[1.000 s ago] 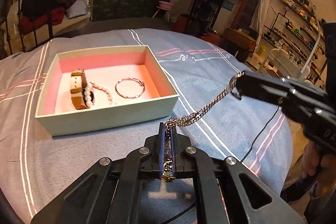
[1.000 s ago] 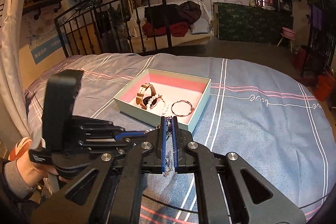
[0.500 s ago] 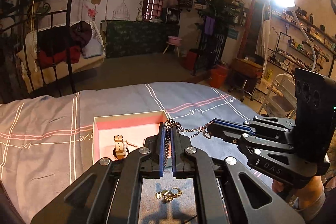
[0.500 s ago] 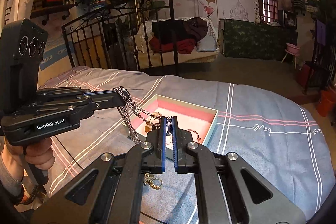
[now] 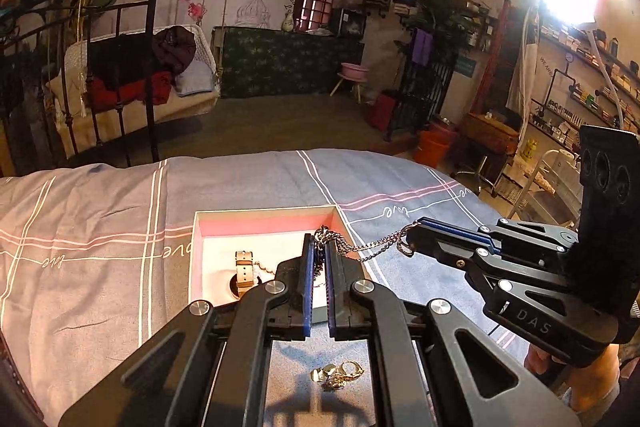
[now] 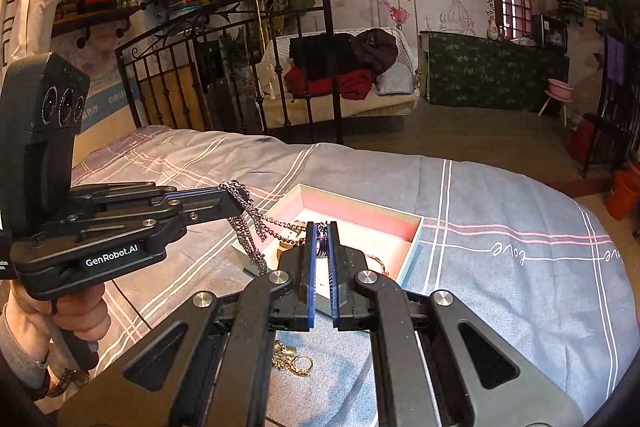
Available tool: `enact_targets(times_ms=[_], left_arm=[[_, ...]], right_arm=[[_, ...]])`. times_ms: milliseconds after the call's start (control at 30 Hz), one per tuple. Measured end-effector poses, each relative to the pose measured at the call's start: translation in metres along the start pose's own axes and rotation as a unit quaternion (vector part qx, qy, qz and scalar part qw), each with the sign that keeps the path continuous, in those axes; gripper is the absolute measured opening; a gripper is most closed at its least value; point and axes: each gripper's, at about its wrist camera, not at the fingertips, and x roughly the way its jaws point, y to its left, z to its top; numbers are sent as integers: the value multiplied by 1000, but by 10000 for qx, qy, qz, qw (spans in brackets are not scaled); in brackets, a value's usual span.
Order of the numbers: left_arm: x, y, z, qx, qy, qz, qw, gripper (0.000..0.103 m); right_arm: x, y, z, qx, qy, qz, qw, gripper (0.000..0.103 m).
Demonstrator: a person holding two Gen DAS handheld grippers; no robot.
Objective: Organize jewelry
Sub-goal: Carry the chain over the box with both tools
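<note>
Your left gripper (image 5: 318, 247) and right gripper (image 6: 322, 241) both pinch the silver chain (image 6: 250, 223) above the box (image 6: 416, 227) (it hangs looped); loosening one unevenly could drop it onto the bed (image 6: 500, 287).

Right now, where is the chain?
The chain hangs in the air between the left gripper and right gripper, above the box's right edge.
</note>
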Motion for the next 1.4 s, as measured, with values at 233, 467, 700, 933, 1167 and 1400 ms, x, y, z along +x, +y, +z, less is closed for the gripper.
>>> enact_targets(times_ms=[233,467,700,933,1167,1400], left_arm=[[14,10,23,-30,-15,197,9998,5],[29,16,46,42,-41,399,9992,5],[49,21,55,26,57,480,9988,5],[71,23,49,51,285,493,9984,5],[88,29,43,-48,521,558,9971,5],[105,38,35,-101,764,601,9952,5]], right_arm=[[21,-8,32,-26,-71,-74,9999,6],[43,-18,57,15,-51,-147,9999,6],[67,-23,63,-3,119,-243,9996,6],[89,-27,57,15,347,-310,9989,6],[106,-29,47,5,557,-366,9978,6],[122,-30,37,25,787,-391,9961,6]])
